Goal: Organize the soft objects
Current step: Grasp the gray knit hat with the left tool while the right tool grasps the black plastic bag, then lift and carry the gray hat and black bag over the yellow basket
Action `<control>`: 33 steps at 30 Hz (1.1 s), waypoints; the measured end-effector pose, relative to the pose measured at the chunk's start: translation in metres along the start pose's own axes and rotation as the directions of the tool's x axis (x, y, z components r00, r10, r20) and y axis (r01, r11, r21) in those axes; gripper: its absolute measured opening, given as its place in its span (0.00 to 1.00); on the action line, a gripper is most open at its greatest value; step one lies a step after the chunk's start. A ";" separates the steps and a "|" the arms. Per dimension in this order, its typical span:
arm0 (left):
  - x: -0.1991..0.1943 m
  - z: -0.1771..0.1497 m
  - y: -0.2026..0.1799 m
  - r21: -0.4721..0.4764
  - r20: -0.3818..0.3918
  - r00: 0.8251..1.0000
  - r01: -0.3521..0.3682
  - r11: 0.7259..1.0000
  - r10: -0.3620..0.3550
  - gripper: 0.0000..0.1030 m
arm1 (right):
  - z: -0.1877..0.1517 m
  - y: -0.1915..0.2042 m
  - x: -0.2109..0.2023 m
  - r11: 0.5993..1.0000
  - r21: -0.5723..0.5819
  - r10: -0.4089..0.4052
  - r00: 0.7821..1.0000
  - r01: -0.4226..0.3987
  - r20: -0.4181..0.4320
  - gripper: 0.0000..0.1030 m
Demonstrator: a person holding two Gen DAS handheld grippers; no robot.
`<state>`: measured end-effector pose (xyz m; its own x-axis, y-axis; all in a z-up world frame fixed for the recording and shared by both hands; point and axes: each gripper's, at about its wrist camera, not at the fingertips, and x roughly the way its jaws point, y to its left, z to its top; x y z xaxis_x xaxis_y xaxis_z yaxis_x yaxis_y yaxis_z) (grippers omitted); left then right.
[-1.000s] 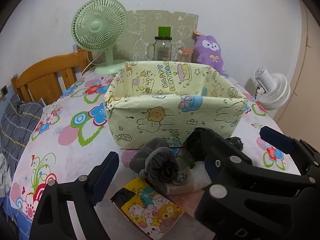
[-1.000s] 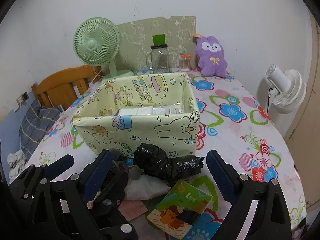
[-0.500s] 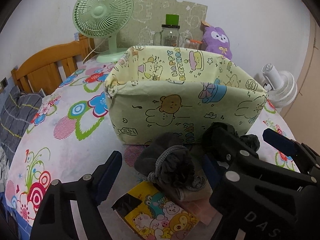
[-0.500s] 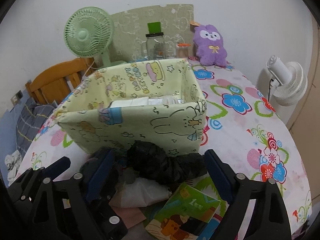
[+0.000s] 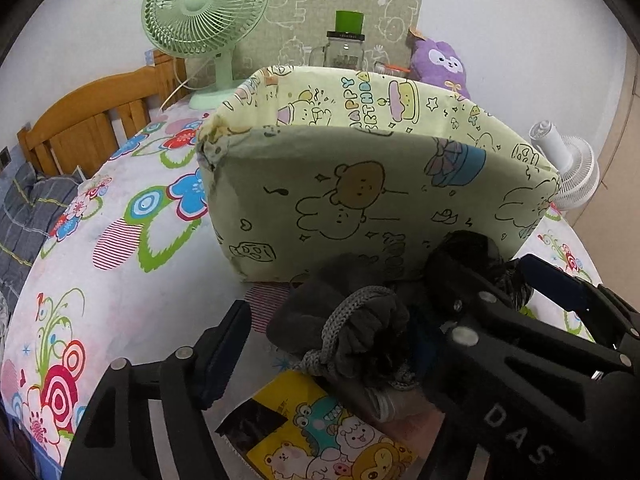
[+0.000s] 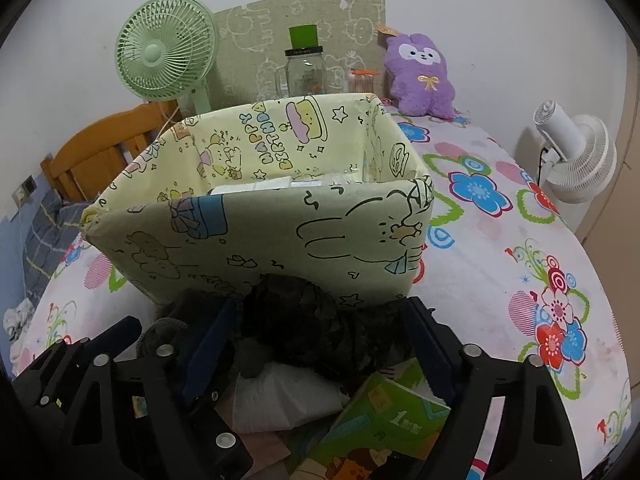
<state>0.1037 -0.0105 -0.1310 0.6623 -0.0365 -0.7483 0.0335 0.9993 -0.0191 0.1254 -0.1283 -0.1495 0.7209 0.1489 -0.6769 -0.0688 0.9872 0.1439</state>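
Your yellow cartoon-print box [image 6: 256, 240] stands on the flowered tablecloth [image 6: 500, 240]. Just before it, your right gripper [image 6: 316, 344] gapes around a black crumpled bundle [image 6: 312, 320]. Your left gripper [image 5: 332, 344] seems spread around the grey drawstring pouch [image 5: 352, 324]; its right finger is hidden.

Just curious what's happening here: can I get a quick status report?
Left gripper open around grey drawstring pouch. Right gripper open around black crumpled bundle. Yellow fabric bin directly ahead, nothing lifted yet.
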 end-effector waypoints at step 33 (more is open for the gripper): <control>-0.042 0.001 -0.011 0.024 0.095 0.995 0.011 1.000 -0.013 0.56 | 0.003 0.003 -0.043 1.000 0.008 0.028 0.995 -0.029 0.092 0.39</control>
<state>0.0762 -0.0195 -0.0981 0.7296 -0.0507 -0.6820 0.0585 0.9982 -0.0116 0.0963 -0.1314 -0.1181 0.7788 0.1703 -0.6037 -0.0836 0.9820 0.1691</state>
